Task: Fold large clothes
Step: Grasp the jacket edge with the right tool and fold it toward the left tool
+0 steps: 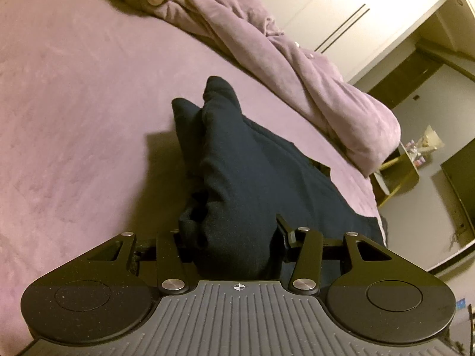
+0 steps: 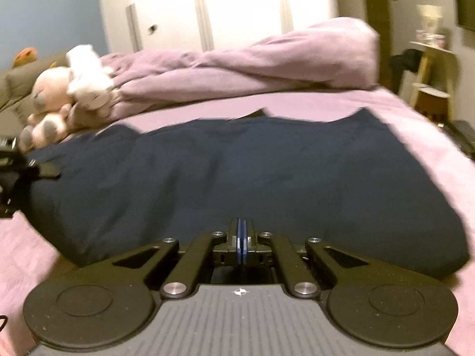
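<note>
The left tool point(image 1: 231, 231) is clamped on a bunched fold of the dark garment point(image 2: 237, 172), spread on the bed point(image 1: 74, 103); the right tool point(image 2: 242, 237) is closed, empty. Soft, limp, heavyish cloth is judged best gripped at edges.

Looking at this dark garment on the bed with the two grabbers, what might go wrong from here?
Three things, all guesses.

The left gripper has a thick bunch of the navy garment between its fingers; a wad that bulky might slip free or drag layers unevenly.

The right gripper is shut with no cloth visibly pinched, so one side may go unsupported.

The rumpled duvet and plush toys lie close behind, so a swung fold might catch them.
</note>
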### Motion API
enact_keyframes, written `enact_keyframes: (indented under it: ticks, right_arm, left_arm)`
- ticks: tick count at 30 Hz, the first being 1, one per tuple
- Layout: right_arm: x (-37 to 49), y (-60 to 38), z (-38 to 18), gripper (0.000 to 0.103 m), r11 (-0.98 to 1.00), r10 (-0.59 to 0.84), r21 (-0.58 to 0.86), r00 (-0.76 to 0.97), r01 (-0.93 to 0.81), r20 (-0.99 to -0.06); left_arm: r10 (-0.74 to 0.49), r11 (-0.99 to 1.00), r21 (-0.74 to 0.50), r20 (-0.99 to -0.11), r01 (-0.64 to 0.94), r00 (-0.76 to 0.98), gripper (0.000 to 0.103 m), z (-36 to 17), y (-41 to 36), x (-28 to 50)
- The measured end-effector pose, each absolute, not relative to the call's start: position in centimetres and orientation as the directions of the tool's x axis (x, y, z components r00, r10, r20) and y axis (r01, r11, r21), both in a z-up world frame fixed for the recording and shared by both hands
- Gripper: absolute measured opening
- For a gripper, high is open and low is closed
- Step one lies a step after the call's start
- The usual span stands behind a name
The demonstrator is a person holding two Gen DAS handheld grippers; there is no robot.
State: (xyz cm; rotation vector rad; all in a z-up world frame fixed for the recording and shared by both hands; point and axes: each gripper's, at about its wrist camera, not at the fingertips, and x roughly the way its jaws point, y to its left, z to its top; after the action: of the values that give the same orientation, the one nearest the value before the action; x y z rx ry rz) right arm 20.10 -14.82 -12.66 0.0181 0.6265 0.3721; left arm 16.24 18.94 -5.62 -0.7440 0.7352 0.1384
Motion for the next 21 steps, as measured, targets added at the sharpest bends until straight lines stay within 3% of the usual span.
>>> enact_keyframes:
  ticks: [5, 8, 11, 15, 21]
  right_arm:
    - [21.3, -10.9, -16.2, 0.002, 0.912, 0.337, 0.054, 0.667, -0.406, -0.664]
    - [22.2, -12.2, -15.0, 0.002, 0.903, 0.389, 0.142, 0.629, -0.406, -0.673]
    - [21.7, -16.2, -12.7, 0.003, 0.902, 0.432, 0.263, 0.675, -0.343, -0.599]
    - [21.0, -22.4, -10.7, 0.009, 0.94, 0.317, 0.291, 0.778, -0.18, -0.542]
    - [20.5, -29.2, -9.4, 0.009, 0.935, 0.177, 0.355, 0.851, 0.012, -0.494]
  left_arm:
    - [-0.149, 0.741, -0.563, -0.67, -0.366, 0.728, 0.051, -5.9, 18.5, 16.5]
    - [-0.136, 0.749, -0.554, -0.667, -0.364, 0.733, 0.05, -5.6, 18.6, 16.7]
    - [-0.146, 0.745, -0.566, -0.656, -0.354, 0.74, 0.05, -4.9, 18.6, 16.8]
    - [-0.139, 0.799, -0.523, -0.643, -0.298, 0.753, 0.049, -3.0, 16.7, 17.6]
    - [-0.288, 0.873, -0.488, -0.531, -0.01, 0.797, 0.048, 1.8, 7.9, 21.1]
